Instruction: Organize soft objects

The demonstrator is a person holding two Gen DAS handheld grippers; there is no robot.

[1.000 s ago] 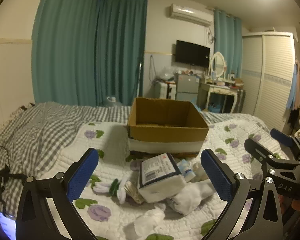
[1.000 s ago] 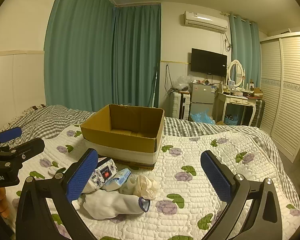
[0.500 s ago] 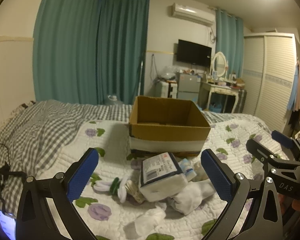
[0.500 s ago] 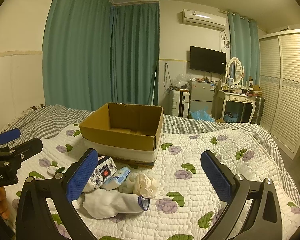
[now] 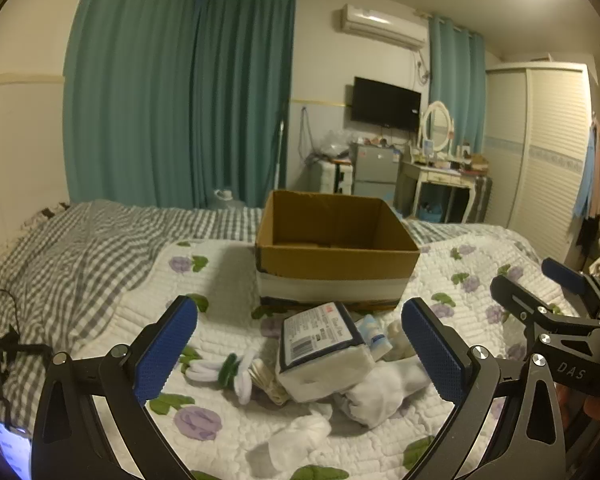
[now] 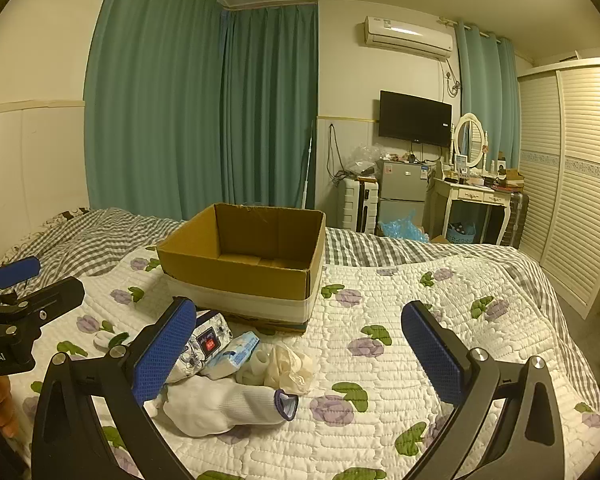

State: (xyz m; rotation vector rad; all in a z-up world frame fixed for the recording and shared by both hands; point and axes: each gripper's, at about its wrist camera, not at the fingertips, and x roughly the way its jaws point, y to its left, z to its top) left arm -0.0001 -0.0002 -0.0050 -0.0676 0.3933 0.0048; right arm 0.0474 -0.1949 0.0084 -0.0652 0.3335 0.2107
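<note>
On the quilted floral bedspread (image 6: 420,312), directly before the open brown cardboard box (image 6: 252,264), a small heap of soft goods is found.

Item 1: white knitted sock with dark blue cuff (image 6: 228,404), limp and ribbed, laid with its long axis roughly left to right across the right gripper's view, cuff toward the right. It is placed just ahead of and below the right gripper (image 6: 300,352), toward its left finger; the right hand is judged the nearer.

Item 2: white plastic-wrapped tissue pack with dark printed label (image 5: 324,348), blocky but yielding, lying tilted, centred between the fingers of the left gripper (image 5: 300,352).

Item 3: small pale blue tissue packet (image 6: 236,354), touching item 2.

Item 4: crumpled cream cloth (image 6: 290,368), beside the packet.

Item 5: white and green twisted soft piece (image 5: 228,372), to the left of the pack.

Item 6: crumpled white sock (image 5: 300,436), nearest the left gripper.

Both grippers are held spread wide, with nothing between the blue textured pads. The box is seen empty of soft items; the sorting is judged not yet begun.
</note>
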